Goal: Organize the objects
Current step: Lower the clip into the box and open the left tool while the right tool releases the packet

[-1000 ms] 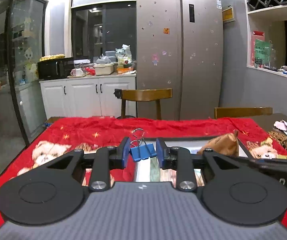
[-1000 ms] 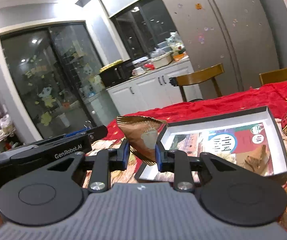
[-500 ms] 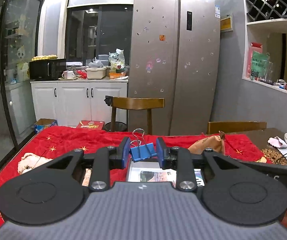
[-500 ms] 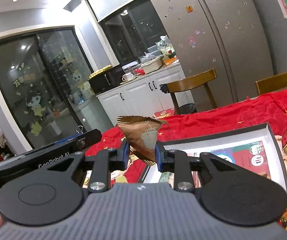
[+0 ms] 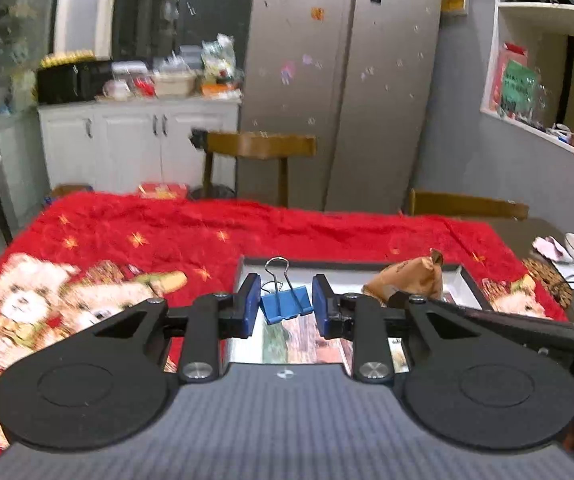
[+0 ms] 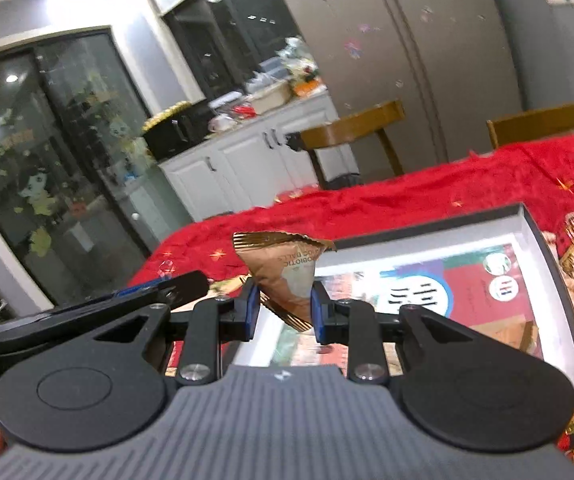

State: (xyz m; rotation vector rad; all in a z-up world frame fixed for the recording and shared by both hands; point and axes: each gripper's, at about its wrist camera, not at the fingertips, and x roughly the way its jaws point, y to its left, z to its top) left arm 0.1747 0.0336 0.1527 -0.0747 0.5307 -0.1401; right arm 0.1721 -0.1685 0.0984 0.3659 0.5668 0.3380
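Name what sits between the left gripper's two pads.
A blue binder clip, pinched between the left gripper's pads, wire handles upward, above the open box. The left wrist view shows it.

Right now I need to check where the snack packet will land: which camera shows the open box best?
The right wrist view: the box shows its rim, far wall and printed floor. In the left wrist view the box is mostly hidden behind the gripper fingers and the brown packet.
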